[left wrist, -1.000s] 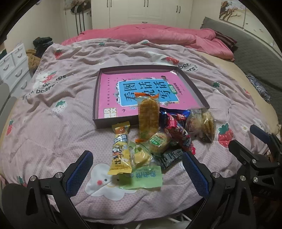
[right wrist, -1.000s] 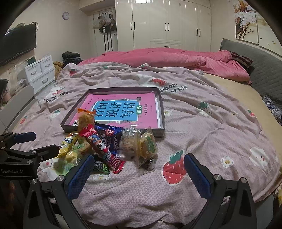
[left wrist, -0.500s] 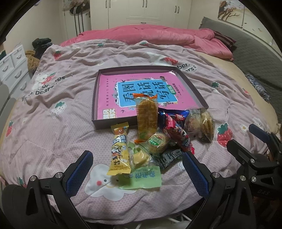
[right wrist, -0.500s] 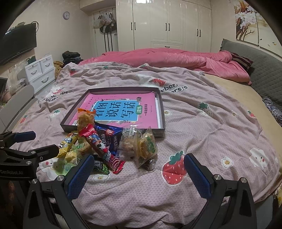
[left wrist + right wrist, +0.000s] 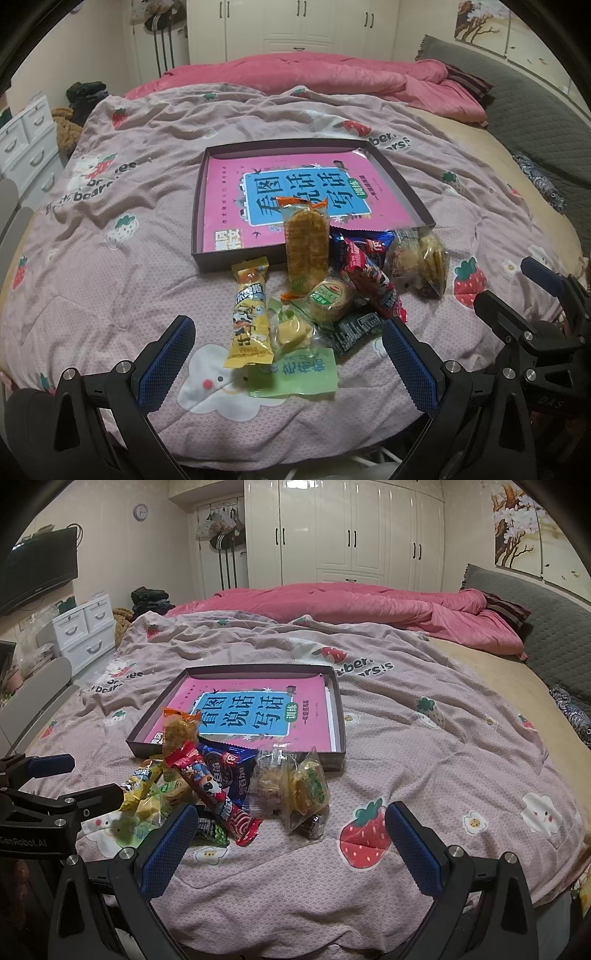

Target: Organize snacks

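While both grippers hang spread and empty, the snacks wait in a heap on the bed

Left wrist view: left gripper gapes just short of the yellow snack bar and green packet; the shallow box lies beyond, so take the nearest loose packet by its middle. Right wrist view: right gripper is wide apart, with the clear cookie bag just ahead and the pile to its left

A bed with a strawberry-print cover fills the room, a pink duvet heaped at 12 o'clock. White wardrobes stand behind; a drawer unit and what looks like a wall-mounted television sit at 10 o'clock.
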Tool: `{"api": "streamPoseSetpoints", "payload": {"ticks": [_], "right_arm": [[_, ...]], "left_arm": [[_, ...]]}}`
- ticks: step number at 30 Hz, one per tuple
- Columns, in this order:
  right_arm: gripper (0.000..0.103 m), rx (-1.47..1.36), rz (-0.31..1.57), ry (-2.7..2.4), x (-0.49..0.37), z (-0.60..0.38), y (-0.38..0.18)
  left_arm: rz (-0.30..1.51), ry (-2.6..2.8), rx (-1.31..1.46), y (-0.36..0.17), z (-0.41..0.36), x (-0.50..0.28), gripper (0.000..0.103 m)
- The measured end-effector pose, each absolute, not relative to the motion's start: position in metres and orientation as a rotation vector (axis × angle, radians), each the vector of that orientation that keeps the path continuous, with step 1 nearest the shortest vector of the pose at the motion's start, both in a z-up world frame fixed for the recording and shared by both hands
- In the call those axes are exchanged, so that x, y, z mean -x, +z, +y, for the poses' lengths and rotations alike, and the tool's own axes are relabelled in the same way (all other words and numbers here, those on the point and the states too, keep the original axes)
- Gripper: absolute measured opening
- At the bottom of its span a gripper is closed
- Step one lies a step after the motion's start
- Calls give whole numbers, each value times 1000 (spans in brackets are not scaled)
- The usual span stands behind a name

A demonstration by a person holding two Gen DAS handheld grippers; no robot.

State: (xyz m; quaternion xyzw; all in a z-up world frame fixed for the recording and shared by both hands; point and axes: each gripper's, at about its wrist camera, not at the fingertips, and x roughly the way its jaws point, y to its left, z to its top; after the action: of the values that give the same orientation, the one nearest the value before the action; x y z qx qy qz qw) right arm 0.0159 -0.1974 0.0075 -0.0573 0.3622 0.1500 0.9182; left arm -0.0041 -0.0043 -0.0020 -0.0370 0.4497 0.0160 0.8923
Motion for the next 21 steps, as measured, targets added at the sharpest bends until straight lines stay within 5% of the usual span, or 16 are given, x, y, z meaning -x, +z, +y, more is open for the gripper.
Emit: {"api": "streamPoseSetpoints", "payload": {"ticks": [21], "right_arm": [[102, 114, 743, 302, -17, -199, 6]], "left_arm": [[937, 32, 83, -3, -4, 5, 101]]}}
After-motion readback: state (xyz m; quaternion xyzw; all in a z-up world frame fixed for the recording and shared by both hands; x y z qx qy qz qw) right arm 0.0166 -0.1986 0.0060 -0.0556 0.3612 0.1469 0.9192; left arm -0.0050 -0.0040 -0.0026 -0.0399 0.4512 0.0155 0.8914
